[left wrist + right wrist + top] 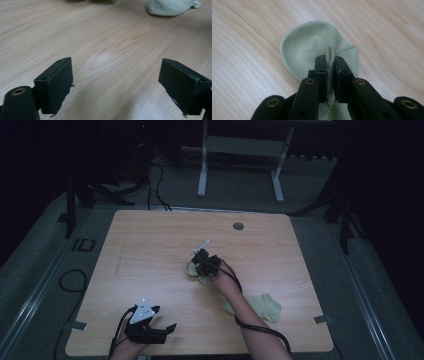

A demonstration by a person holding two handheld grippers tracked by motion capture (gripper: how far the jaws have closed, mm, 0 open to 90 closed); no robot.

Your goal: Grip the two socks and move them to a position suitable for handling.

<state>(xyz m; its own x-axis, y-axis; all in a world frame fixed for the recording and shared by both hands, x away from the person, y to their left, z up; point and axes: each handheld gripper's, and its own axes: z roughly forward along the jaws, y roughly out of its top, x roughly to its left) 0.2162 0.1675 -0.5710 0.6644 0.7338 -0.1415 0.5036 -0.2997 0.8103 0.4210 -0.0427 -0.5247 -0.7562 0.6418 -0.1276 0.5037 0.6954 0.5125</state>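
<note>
Both matte black two-jaw grippers (207, 261) have brass-ringed screw holes; at seven o'clock, the left gripper (162, 320) carries a grey triangular plate.

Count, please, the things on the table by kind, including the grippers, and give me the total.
Pale green socks: 2, one pinched in the right gripper near the table's middle, one lying loose near the right forearm.
Black grippers: 2, the right gripper, and the left gripper open over bare wood.
Total: 4
</note>
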